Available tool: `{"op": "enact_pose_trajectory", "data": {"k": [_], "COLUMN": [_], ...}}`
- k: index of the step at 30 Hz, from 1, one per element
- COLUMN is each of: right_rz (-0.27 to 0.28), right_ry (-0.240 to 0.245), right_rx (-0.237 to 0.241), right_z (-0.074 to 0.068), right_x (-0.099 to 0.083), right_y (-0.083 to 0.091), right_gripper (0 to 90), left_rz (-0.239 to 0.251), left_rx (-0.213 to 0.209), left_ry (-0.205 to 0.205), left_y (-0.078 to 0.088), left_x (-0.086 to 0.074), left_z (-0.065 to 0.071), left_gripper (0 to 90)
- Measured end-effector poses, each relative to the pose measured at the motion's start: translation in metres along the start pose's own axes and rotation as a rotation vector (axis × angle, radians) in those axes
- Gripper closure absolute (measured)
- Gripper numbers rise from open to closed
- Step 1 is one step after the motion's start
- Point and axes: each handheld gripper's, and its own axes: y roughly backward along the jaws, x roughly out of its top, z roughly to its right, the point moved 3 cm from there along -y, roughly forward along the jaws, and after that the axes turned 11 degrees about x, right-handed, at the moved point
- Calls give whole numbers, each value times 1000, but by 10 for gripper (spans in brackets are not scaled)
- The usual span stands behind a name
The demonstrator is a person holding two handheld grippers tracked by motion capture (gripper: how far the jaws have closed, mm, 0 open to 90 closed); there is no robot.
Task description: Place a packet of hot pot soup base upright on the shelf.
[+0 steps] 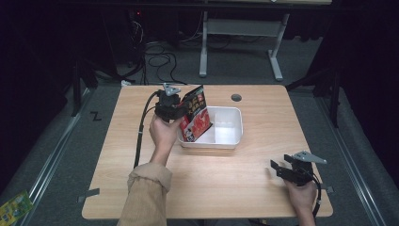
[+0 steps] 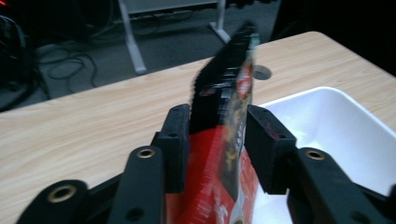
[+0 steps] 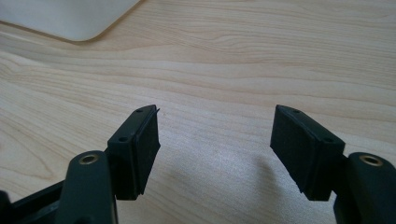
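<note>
- On my far left in the high view, a green and yellow packet [image 1: 15, 205] lies on the grey floor beside the table [image 1: 122, 155], well apart from everything I am working with.
- My left gripper [image 1: 175, 112] is raised over the left-centre of the wooden table, the hand [image 1: 163, 133] wrapped around its body and a tan sleeve [image 1: 143, 195] coming in from the bottom edge.
- Its jaws are clamped on a red and black snack bag [image 1: 195, 117]. In the left gripper view I see the bag [image 2: 224, 140] pinched between the two black pads [image 2: 176, 147], its black top edge standing above them.
- The bag hangs tilted, its lower end inside the left end of the white bin [image 1: 235, 134]; I cannot tell whether it touches the bottom. In the left gripper view the bin's white wall [image 2: 345, 100] sits just right of the bag.
- The bin sits near the middle of the table, and a divider [image 1: 217, 127] splits it into compartments.
- A round grommet hole [image 1: 236, 98] is in the tabletop just beyond the bin.
- My right gripper [image 1: 277, 168] rests low at the right front corner of the table, well apart from the bin, held by the right hand [image 1: 301, 195].
- Its jaws stand wide apart with nothing between them; in the right gripper view I see bare wood grain [image 3: 215, 70] past the pads [image 3: 140, 149] and a corner of the bin [image 3: 70, 18] at the top left.
</note>
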Motion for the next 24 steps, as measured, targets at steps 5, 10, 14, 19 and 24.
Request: {"op": "enact_pose_trajectory", "data": {"k": [5,10,14,19,24], "right_rz": [0,-2,-7,-1,-12], "right_ry": [-4,8,5,5,13], "right_rx": [-2,-2,-3,-3,-3], "right_z": [0,0,-1,0,0], "right_x": [0,0,0,0,0], "right_y": [0,-1,0,0,-1], "right_gripper": [333,334,334,334,334], "left_rz": [6,38,72,85,102], "left_rx": [-9,-10,-17,-30,-43], "left_ry": [9,1,10,27,33], "left_y": [6,19,29,35,44], "left_x": [2,2,1,0,-2], "left_z": [-2,-3,-7,-12,-14], "left_gripper": [503,469,469,468,467]}}
